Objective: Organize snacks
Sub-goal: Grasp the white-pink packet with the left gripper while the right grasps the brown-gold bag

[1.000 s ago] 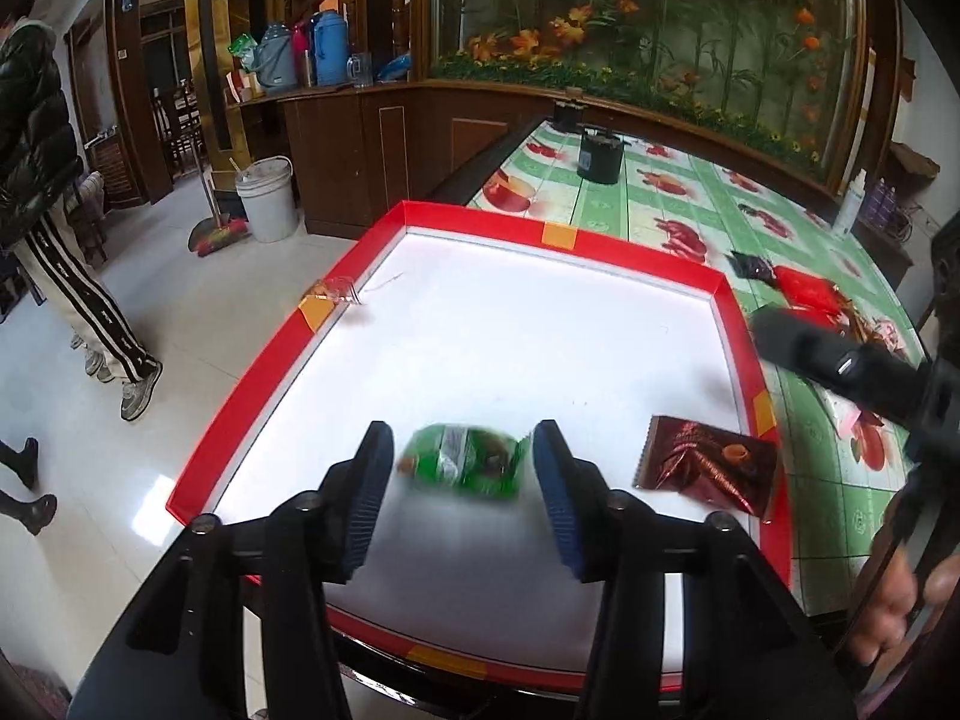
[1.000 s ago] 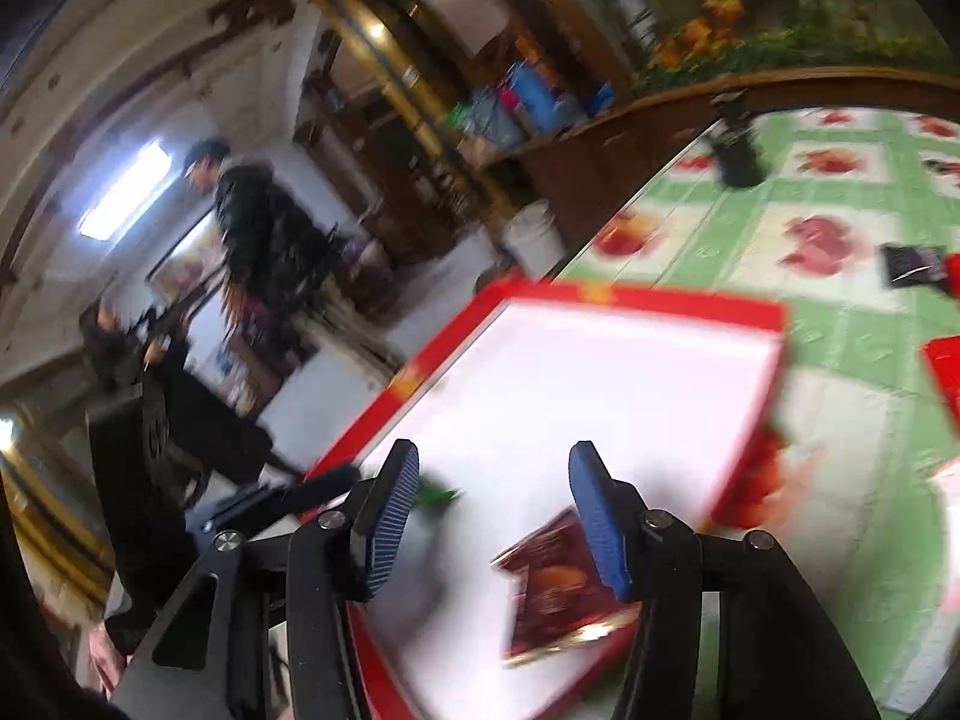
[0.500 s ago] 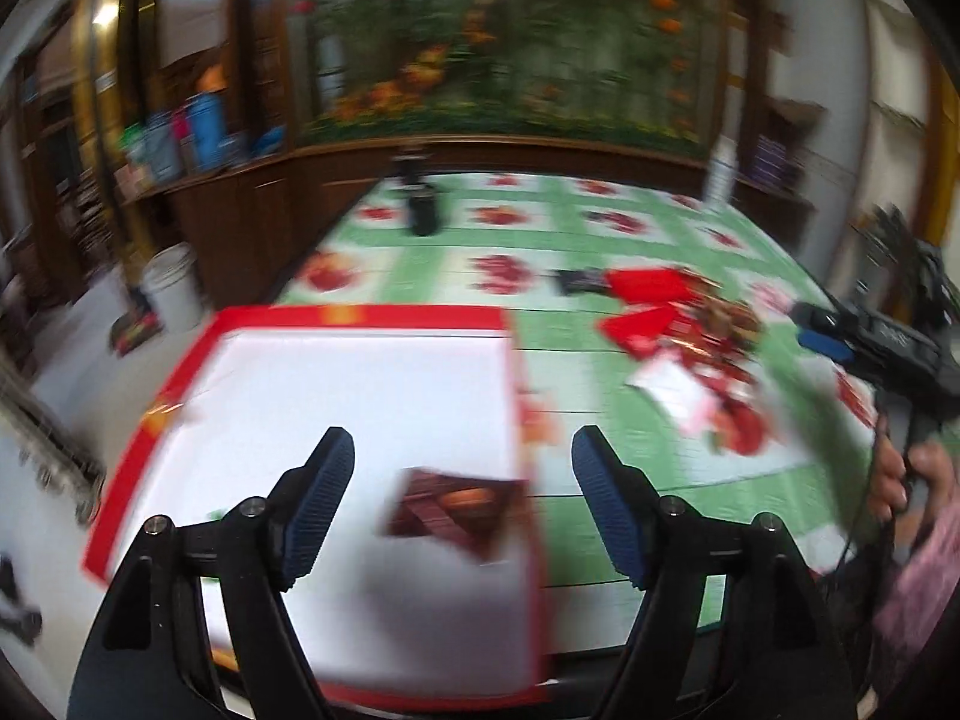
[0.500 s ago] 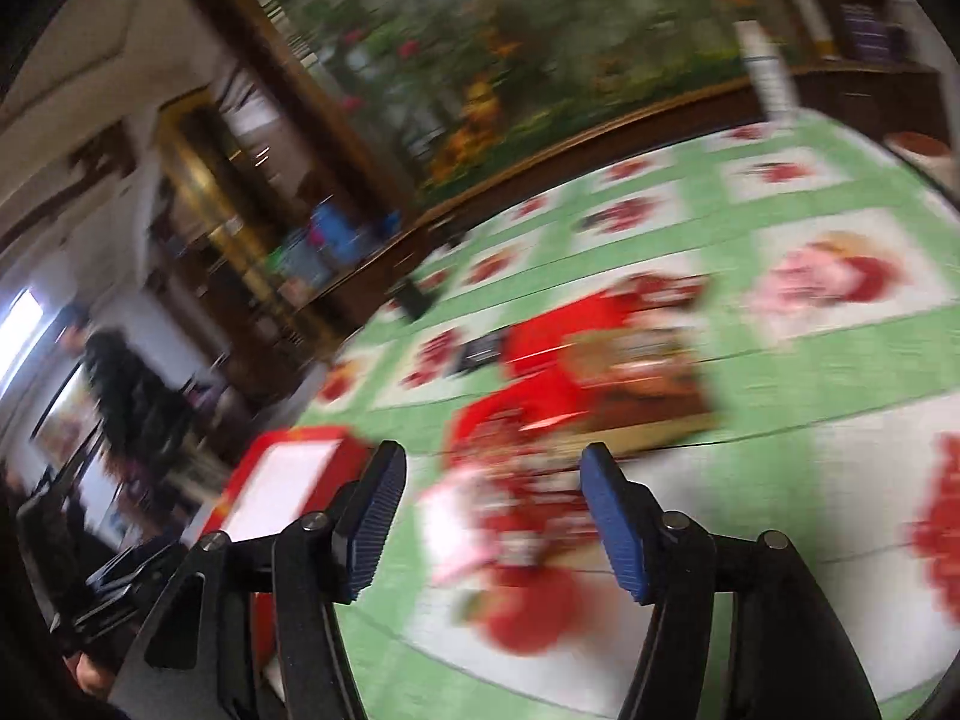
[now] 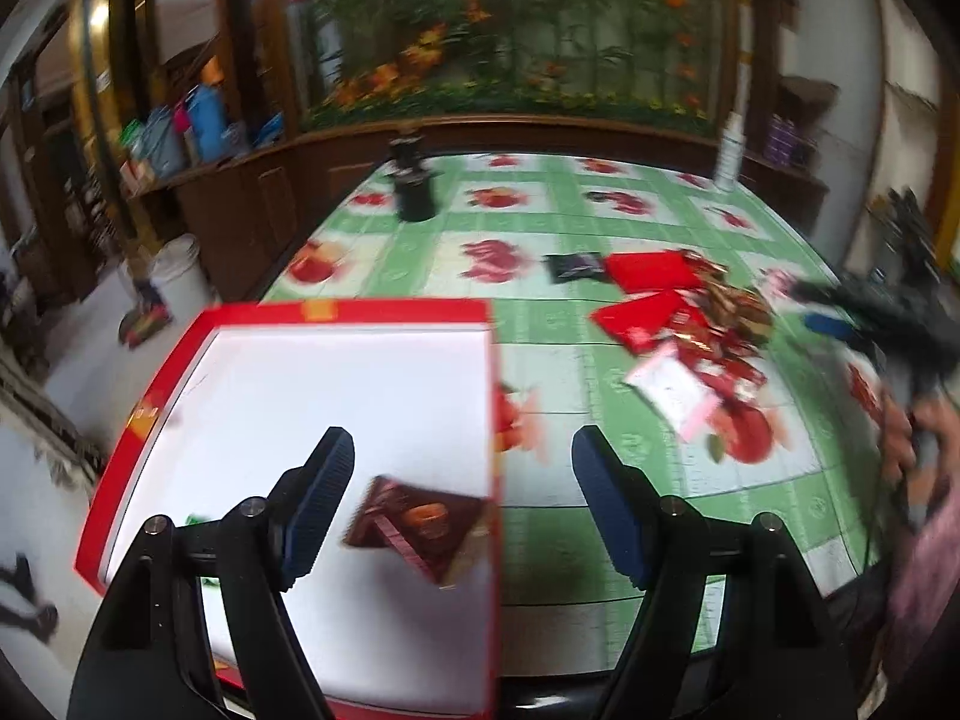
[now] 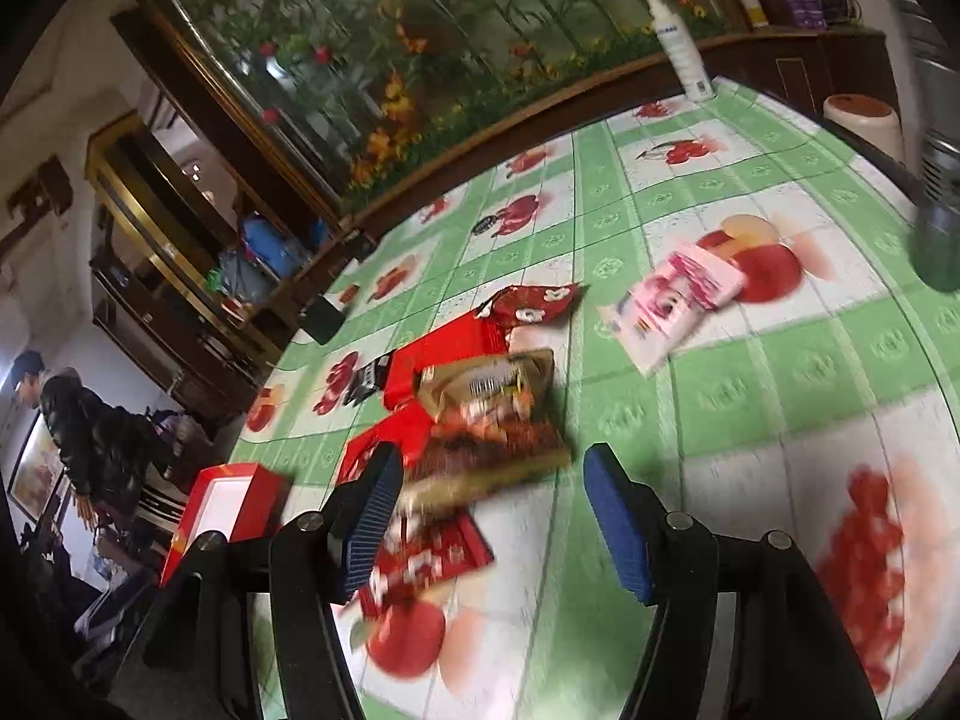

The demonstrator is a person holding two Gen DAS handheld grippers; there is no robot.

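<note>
Left gripper [image 5: 462,498] hangs w/ its jaws wide apart and holds nothing; beneath it lies a brown snack packet [image 5: 420,528] inside the red-rimmed white tray [image 5: 348,313], close to the tray's right rim near the front edge of the table [image 5: 540,312]. A bit of green wrapper [image 5: 195,519] peeks out by the left finger. Right gripper [image 6: 486,528] has jaws opening, nothing pressed btwn the pads; it hovers over the snack pile [image 6: 480,396] mid-table: red packets, a gold-brown bag [image 6: 486,387], a dark brown one below it. Pink-white packet [image 6: 672,306] lies apart, further right. Small black packet [image 6: 369,381] sits at the pile's far-left side. White spray bottle [image 6: 681,48] stands at the table's far edge. Person in dark jacket [image 6: 90,438] stands beyond the tray
</note>
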